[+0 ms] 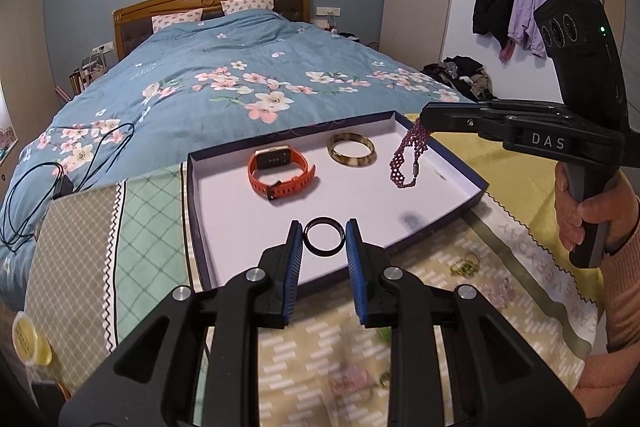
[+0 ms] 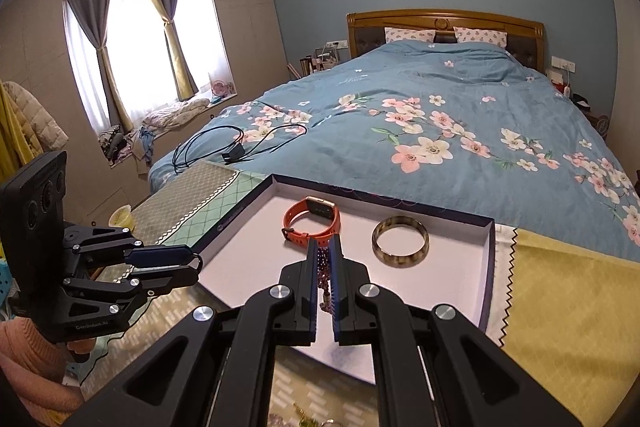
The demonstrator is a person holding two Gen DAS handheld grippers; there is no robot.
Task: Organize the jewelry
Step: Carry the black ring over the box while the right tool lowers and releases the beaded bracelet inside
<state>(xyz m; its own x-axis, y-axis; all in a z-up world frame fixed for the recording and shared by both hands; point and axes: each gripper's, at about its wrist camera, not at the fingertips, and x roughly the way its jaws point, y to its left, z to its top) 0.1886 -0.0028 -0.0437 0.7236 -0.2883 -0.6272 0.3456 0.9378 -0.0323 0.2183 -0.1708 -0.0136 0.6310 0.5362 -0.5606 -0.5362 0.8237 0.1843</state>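
Note:
A white-lined tray [image 1: 224, 211] with dark walls lies on the cloth-covered surface; it also shows in the right wrist view [image 2: 464, 291]. In it lie an orange watch [image 1: 280, 171] [image 2: 312, 219] and a tortoiseshell bangle [image 1: 352, 149] [image 2: 400, 241]. My left gripper [image 1: 324, 239] [image 2: 198, 265] is shut on a black ring [image 1: 324, 237] above the tray's near edge. My right gripper [image 1: 422, 121] [image 2: 325, 259] is shut on a purple beaded bracelet [image 1: 406, 163] [image 2: 324, 267], which dangles over the tray's right side.
Loose jewelry [image 1: 466, 265] lies on the patterned cloth near the tray. A yellow cloth [image 2: 560, 307] lies to the right. A yellow jar [image 1: 28, 341] stands at the left edge. The bed [image 2: 400, 127] with a black cable [image 2: 240, 143] lies beyond.

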